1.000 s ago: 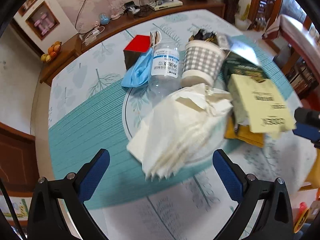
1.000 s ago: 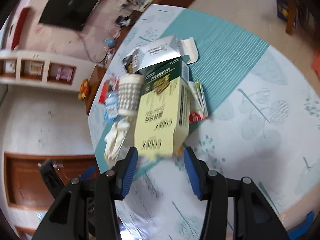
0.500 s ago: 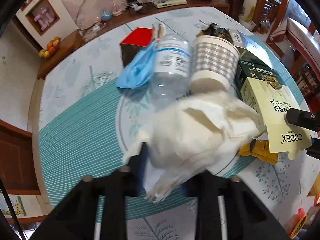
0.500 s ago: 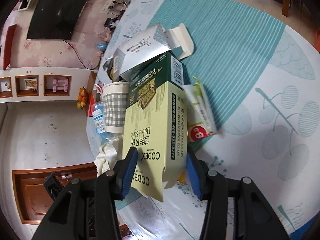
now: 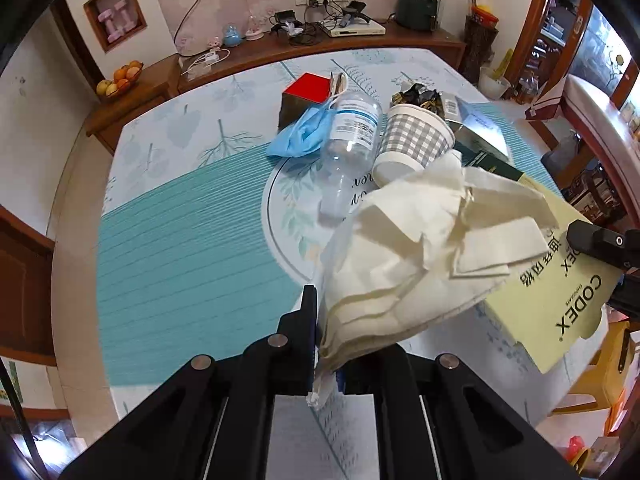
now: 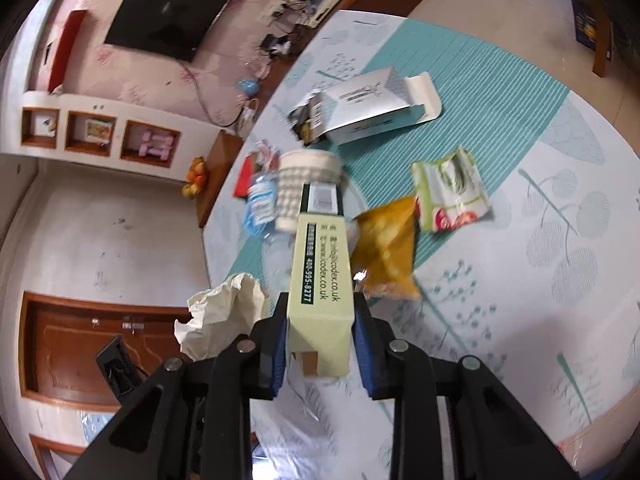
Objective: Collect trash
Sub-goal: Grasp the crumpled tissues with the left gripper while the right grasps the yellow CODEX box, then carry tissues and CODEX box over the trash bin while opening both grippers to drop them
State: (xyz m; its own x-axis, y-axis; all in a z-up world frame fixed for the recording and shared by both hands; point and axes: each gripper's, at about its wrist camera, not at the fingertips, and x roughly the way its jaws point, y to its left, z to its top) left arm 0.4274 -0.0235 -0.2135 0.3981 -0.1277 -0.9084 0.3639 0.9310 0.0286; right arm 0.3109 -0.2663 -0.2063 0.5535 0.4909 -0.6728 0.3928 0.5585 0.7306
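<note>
While both pieces hang clear of the bench (image 5: pixel 180 240), left tongs (image 5: pixel 326 340) are pressed tight on the crumpled tissue wad (image 5: pixel 420 248), w/ right tongs (image 6: pixel 320 340), jaws just closing, pinching the pale CODEX box (image 6: pixel 320 280) by its narrow sides – prob for carrying off. Cup (image 5: pixel 416 140), bottle (image 5: pixel 352 132), wrappers remain on the leaf-print cloth; cluttered sideboard (image 5: pixel 320 40) behind.

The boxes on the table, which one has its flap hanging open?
The silver-white box at the far end of the pile. Its end flap sticks out open. The pale yellow box is pinched in the right gripper, and the red-topped box looks shut.
</note>
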